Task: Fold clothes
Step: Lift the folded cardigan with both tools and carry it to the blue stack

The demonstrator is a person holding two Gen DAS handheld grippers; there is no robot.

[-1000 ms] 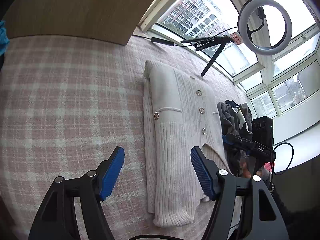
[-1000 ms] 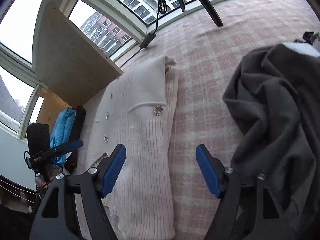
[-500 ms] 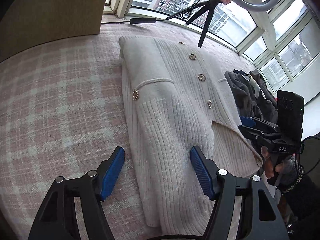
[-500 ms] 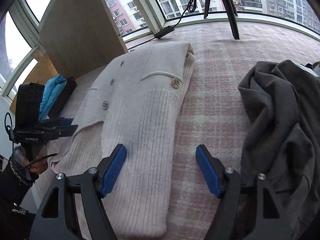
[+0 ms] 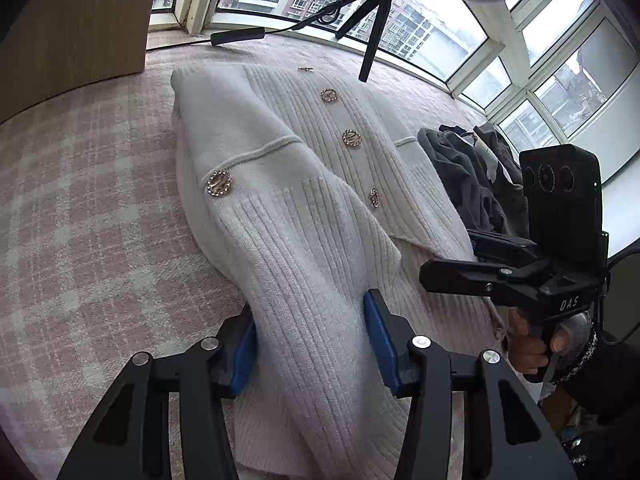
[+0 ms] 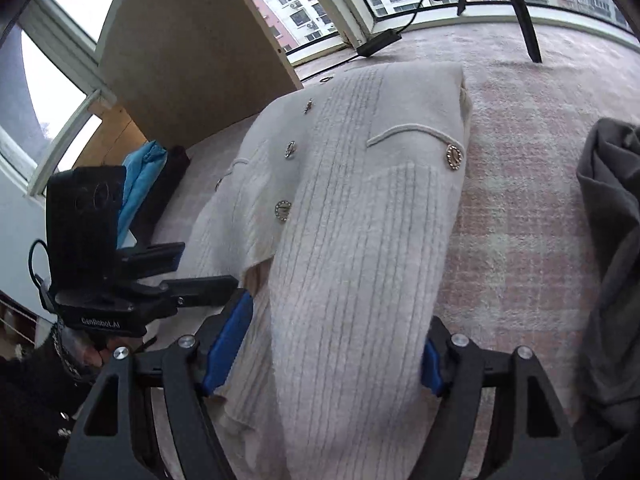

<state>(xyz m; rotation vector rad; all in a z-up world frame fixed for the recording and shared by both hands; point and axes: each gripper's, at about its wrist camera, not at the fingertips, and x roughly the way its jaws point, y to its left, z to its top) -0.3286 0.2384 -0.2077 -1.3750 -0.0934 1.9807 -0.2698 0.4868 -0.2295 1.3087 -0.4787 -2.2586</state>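
A cream ribbed cardigan with gold buttons lies on the pink plaid cover, both sleeves folded in over its front. My left gripper is open and low at the near end of the garment, its blue pads on either side of the folded ribbed sleeve. In the right wrist view the same cardigan runs away from me, and my right gripper is open with the other ribbed sleeve between its fingers. Each gripper shows in the other's view, held by a hand.
A dark grey garment pile lies to the right of the cardigan. A tripod leg and a cable with a black adapter sit by the window. A wooden board and a blue item are on the left.
Both grippers have dropped and moved forward onto the cardigan's near end. The ribbed sleeves now sit between the fingers, where earlier the grippers hovered above and short of the garment.
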